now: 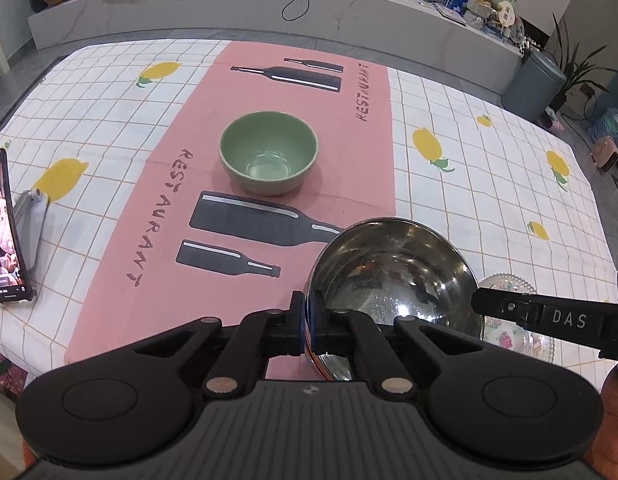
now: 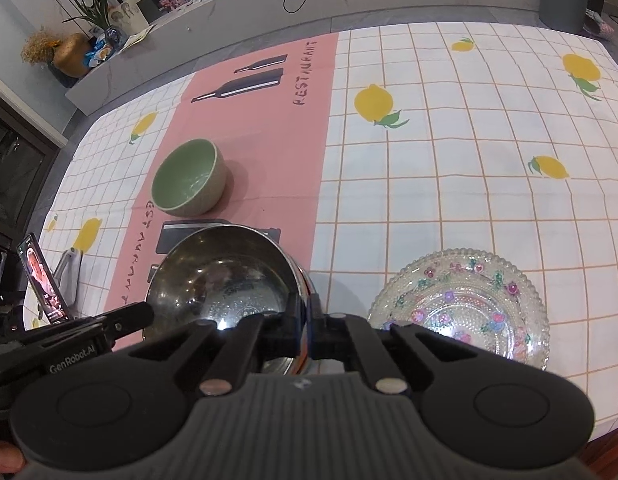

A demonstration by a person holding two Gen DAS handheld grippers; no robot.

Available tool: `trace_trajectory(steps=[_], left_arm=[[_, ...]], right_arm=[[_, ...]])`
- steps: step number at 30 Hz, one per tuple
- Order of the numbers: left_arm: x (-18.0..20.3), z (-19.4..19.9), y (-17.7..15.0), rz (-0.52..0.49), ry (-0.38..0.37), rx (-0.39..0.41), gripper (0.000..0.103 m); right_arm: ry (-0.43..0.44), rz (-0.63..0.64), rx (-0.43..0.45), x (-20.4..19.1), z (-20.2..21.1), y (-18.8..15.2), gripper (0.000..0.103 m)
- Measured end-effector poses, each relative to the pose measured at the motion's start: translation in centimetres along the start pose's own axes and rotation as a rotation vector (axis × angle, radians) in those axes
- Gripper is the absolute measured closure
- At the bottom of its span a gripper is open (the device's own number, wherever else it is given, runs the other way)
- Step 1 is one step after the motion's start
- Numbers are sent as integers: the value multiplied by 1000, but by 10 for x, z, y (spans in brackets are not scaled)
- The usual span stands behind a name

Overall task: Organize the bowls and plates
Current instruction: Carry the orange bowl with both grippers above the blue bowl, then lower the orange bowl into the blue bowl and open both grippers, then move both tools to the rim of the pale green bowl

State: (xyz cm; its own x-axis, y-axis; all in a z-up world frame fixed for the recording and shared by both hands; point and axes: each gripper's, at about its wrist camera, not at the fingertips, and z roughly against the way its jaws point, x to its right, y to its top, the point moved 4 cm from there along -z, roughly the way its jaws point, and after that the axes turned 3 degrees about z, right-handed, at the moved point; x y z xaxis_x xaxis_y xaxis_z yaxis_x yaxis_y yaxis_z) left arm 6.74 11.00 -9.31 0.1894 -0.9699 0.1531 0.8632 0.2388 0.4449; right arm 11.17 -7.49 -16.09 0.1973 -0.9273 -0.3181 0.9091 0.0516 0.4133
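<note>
Steel bowl [image 1: 393,280], shiny, upright, empty, at near edge of worktop, half on pink mat. Green bowl [image 1: 269,152] w/ beige outside, upright, empty, mid-mat, well apart. Clear glass plate [image 2: 461,304] w/ floral print lies flat just beside steel bowl.

The left gripper [image 1: 308,330] is pitched steeply downward, and its jaws are clamped on the near-left rim of the steel bowl [image 1: 393,272]. The right gripper [image 2: 308,330] is pitched down likewise, its jaws pinched on the bowl's right rim. Each gripper is seen reaching in from the side in the other's view.
</note>
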Motion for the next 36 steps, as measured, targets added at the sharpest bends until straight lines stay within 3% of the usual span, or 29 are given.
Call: trace_trajectory(steps=[9, 13, 17, 28, 36], left_arm=[[1, 11, 6, -37, 15, 36, 76], [1, 18, 18, -53, 17, 67, 71], [-3, 21, 34, -46, 8, 96, 64], [-28, -6, 75, -90, 10, 118, 56], [-71, -46, 103, 5, 17, 88, 56]], right_arm=[[29, 11, 49, -3, 12, 6, 95], [28, 59, 71, -13, 16, 16, 73], [32, 103, 86, -25, 16, 31, 69], [40, 179, 55, -56, -11, 75, 67], [36, 193, -17, -80, -59, 106, 67]])
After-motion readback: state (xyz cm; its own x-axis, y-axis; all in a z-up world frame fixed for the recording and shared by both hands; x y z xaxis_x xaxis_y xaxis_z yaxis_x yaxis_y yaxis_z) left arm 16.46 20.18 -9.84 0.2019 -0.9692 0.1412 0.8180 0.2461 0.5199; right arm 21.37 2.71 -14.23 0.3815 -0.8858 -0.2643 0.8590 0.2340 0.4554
